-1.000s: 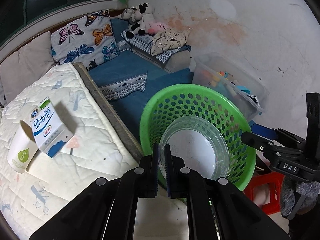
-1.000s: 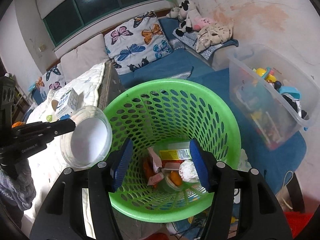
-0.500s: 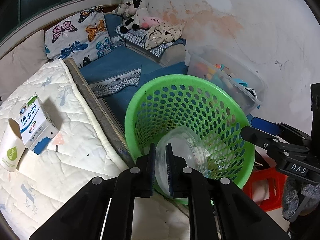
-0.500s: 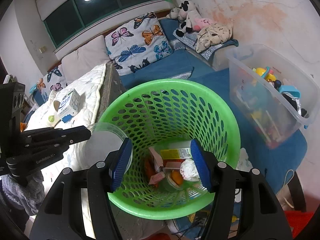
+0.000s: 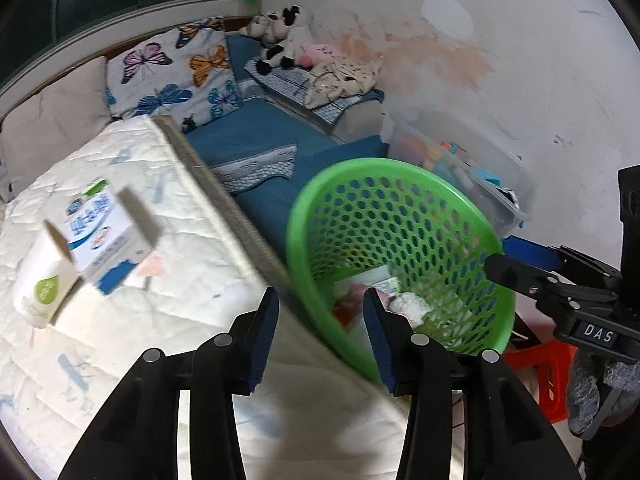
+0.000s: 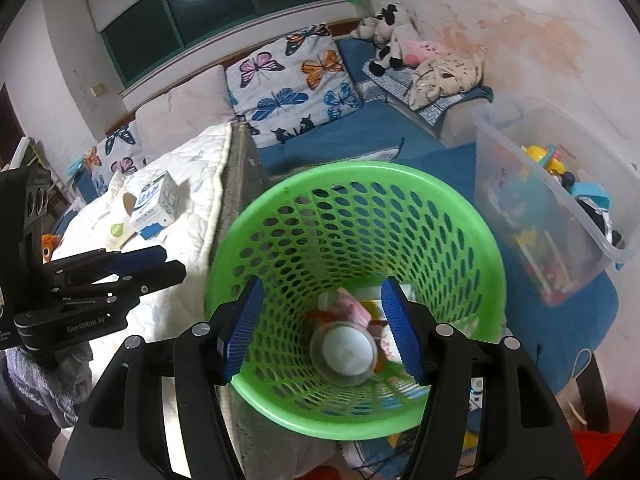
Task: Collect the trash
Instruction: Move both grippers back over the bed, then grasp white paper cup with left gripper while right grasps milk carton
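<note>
A green mesh trash basket (image 5: pixel 404 184) (image 6: pixel 356 172) stands beside the mattress. A clear plastic lid (image 6: pixel 345 351) lies inside it on wrappers and other trash. My left gripper (image 5: pixel 318 334) is open and empty, over the mattress edge next to the basket rim. My right gripper (image 6: pixel 320 326) is open and empty above the basket mouth. A white and blue milk carton (image 5: pixel 102 232) (image 6: pixel 154 202) and a white paper cup (image 5: pixel 38 284) (image 6: pixel 118 228) lie on the mattress to the left.
The quilted white mattress (image 5: pixel 132 320) fills the left. A clear storage bin of toys (image 6: pixel 556 216) stands right of the basket. Butterfly pillows (image 6: pixel 292 88) and plush toys (image 6: pixel 390 36) lie at the back. A red stool (image 5: pixel 548 372) is at the lower right.
My left gripper opened and let go of the clear lid, which dropped into the basket. The left gripper then swung back left towards the mattress. My right gripper stayed open over the basket.
</note>
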Demonstrator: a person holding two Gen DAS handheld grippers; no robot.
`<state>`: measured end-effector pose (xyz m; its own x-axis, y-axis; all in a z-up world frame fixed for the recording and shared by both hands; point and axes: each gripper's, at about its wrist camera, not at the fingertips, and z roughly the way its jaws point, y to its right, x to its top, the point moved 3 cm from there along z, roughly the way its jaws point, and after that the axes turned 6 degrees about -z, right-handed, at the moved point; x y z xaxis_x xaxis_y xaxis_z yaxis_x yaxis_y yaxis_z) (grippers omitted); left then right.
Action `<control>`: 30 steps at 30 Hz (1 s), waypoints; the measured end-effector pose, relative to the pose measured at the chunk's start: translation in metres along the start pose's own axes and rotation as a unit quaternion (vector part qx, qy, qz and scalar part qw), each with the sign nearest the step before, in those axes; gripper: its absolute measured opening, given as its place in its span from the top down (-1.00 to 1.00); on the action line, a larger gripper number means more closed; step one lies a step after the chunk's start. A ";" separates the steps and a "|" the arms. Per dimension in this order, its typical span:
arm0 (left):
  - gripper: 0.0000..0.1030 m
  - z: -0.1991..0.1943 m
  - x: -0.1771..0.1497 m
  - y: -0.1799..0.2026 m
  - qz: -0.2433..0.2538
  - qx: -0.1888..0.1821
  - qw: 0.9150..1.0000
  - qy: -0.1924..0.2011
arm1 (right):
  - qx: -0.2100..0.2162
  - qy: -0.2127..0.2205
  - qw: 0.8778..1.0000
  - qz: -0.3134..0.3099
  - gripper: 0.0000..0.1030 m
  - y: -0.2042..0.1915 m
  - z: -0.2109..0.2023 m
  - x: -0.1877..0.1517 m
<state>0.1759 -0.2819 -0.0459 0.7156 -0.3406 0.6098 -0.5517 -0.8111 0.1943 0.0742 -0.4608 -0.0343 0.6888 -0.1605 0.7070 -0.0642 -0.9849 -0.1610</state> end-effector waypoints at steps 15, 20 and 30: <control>-0.09 -0.049 0.013 -0.131 -0.053 0.113 0.991 0.047 | 0.037 -0.005 0.998 -0.042 -0.28 -0.061 0.024 0.023; -0.26 -0.051 0.022 -0.170 -0.048 0.138 0.988 0.042 | 0.050 -0.010 0.997 -0.061 -0.28 -0.086 0.037 0.033; -0.51 -0.027 0.032 -0.202 -0.002 0.137 0.991 0.009 | 0.066 -0.026 0.994 -0.081 -0.28 -0.121 0.067 0.048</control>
<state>0.2990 -0.1164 -0.0448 0.7087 -0.3312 0.6229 -0.4104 -0.9117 -0.0177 0.1634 -0.3451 -0.0273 0.7186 0.0068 0.6954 0.1445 -0.9796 -0.1397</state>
